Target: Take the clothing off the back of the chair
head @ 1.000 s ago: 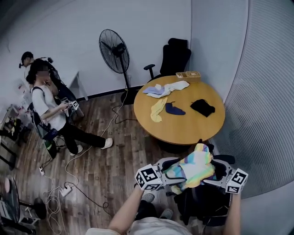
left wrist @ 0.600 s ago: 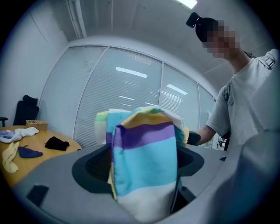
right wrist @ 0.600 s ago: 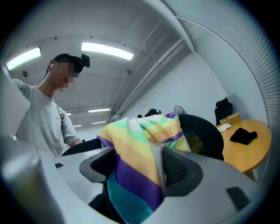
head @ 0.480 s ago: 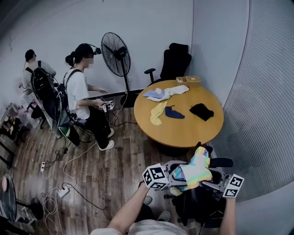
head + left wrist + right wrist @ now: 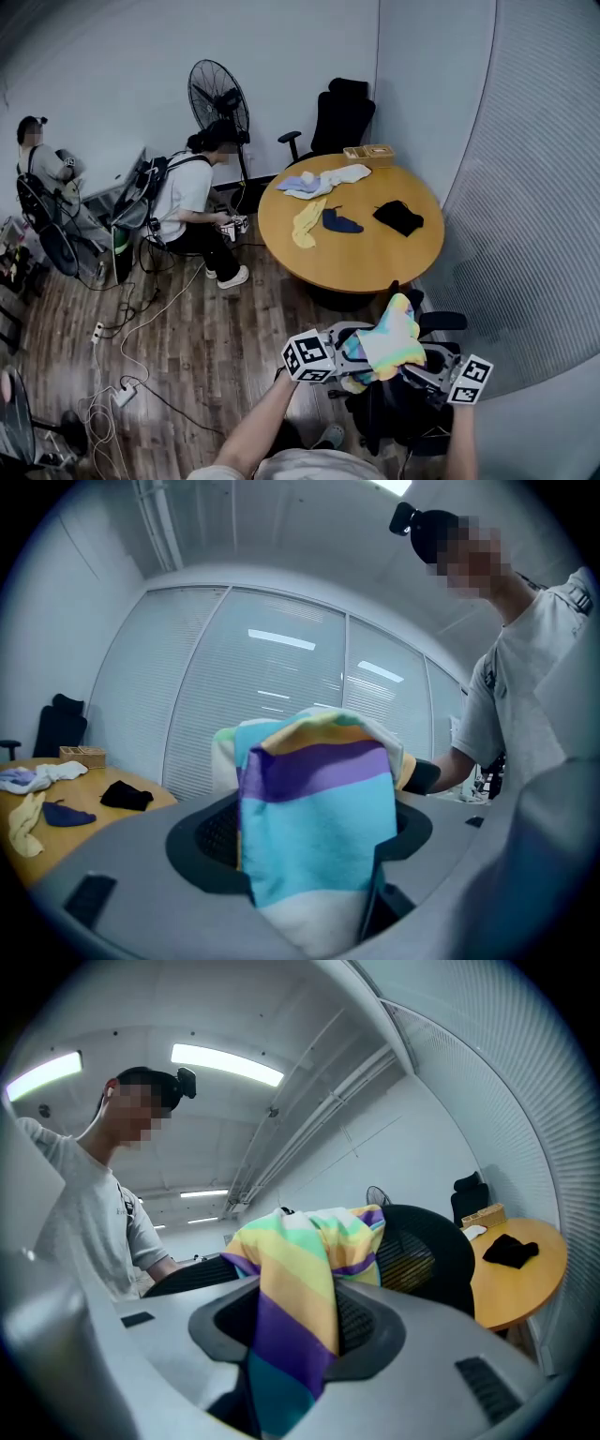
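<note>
1 round wooden table [image 5: 375,258] is seen, with 5 things laid on it. A white-lavender cloth pile [image 5: 323,178] is at the table's far-left edge and a wooden box [image 5: 368,153] at its far edge. A yellow cloth [image 5: 306,221] and a dark blue cloth [image 5: 339,222] are left of centre, just beside each other. A black cloth [image 5: 397,217] is right of centre. The wood floor [image 5: 216,328] left of the table is crossed by cables [image 5: 141,328], with 1 power strip [image 5: 123,395] on it. Striped clothing [image 5: 389,337] is draped over a chair back [image 5: 409,401] on the table's near side.

Both forearms reach forward from the bottom of the head view, left arm [image 5: 255,436] and right arm [image 5: 459,448], with the grippers level and facing each other. Left gripper [image 5: 349,351] and right gripper [image 5: 420,364] are closing on the striped garment [image 5: 392,339] between their jaws. The left is still wide; the right's pads already press the cloth.
</note>
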### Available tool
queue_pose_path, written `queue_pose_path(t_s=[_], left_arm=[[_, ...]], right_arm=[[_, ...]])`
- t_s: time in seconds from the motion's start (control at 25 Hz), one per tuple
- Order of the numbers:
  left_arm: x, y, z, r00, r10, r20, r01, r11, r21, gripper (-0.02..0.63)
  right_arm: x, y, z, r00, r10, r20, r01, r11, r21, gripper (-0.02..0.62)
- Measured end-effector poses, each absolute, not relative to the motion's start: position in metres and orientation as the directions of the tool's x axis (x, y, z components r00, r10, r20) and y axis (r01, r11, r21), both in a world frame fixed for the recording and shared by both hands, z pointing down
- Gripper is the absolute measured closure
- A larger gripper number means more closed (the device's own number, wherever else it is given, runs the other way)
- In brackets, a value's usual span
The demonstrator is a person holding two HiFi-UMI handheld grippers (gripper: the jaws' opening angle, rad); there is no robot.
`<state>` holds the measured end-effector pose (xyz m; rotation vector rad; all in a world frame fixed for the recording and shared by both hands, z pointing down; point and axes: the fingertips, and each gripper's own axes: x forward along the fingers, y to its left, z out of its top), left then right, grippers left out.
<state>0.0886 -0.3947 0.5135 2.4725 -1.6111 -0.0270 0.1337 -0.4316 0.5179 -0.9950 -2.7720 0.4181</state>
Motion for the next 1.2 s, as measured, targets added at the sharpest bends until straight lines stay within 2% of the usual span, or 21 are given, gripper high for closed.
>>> queue_pose_path(t_s=[0.24,0.36,0.52,0.8,0.96,1.2], left_arm=[[0.097,-0.381,0.504,0.313,-0.941,0.13,-0.949,-0.305,0.079,0.319],[0.101,-0.373,0.496,0.303,-0.945,0.125,-0.953,-0.295,0.073,0.43],[0.091,-0.363,0.491,0.264,-0.961,0.087,-0.958,-0.25,0.142,0.506],[0.03,-0.327,0.472,0.124,-0.99,0.062,-0.977,-0.111,0.182,0.511],[-0.006,-0.302,0.451,0.02,-0.999,0.047,-0.989,-0.013,0.145,0.511],[-0.049,-0.245,0.428,-0.096,-0.995,0.029,-0.99,0.099,0.106,0.511]], right_arm=[[0.141,-0.426,0.508,-0.836,0.535,0.125,0.489,0.828,-0.273,0.45],[0.135,-0.423,0.493,-0.862,0.478,0.169,0.444,0.873,-0.203,0.457],[0.12,-0.415,0.474,-0.883,0.413,0.225,0.397,0.911,-0.112,0.46],[0.074,-0.374,0.428,-0.903,0.214,0.372,0.292,0.942,0.167,0.462],[0.044,-0.35,0.406,-0.914,0.16,0.374,0.264,0.932,0.248,0.462],[0.002,-0.296,0.387,-0.936,0.149,0.32,0.236,0.939,0.251,0.46]])
